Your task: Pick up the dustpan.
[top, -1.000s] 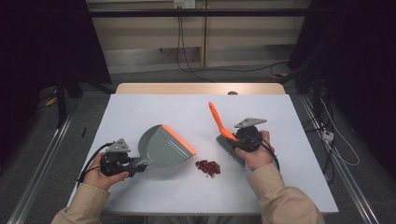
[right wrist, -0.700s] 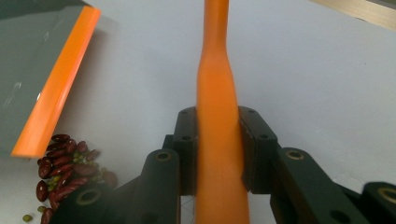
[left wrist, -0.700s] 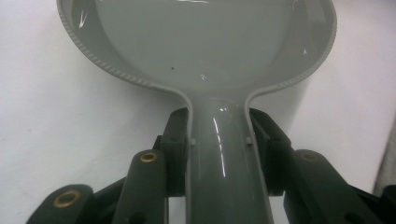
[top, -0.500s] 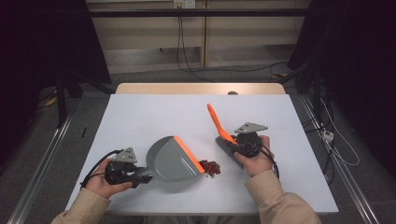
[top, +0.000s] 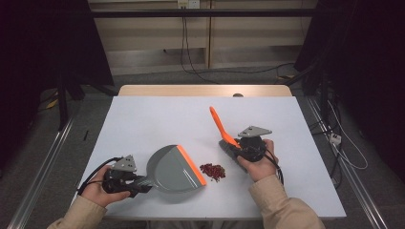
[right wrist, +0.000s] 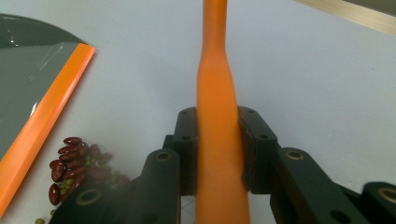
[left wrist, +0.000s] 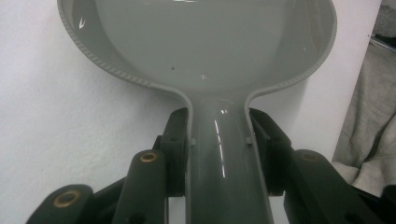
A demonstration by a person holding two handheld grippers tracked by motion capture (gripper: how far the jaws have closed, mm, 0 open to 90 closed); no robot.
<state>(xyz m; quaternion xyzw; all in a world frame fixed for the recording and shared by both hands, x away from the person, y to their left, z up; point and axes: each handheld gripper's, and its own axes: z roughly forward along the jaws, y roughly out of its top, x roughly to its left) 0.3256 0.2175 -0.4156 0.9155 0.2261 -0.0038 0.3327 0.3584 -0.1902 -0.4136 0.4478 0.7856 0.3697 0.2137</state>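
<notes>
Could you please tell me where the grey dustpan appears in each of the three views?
High view: dustpan lies lower centre-left, handle in the left gripper.
Left gripper view: it spans the top and centre, handle between the jaws.
Right gripper view: upper left corner.
Shared landmark: its orange lip, beside the red beans.

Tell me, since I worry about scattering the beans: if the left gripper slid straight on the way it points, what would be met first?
Likely the pile of red beans. The left gripper, shut on the grey dustpan, points right, and the pan's orange lip leads, a small gap short of the pile.
</notes>
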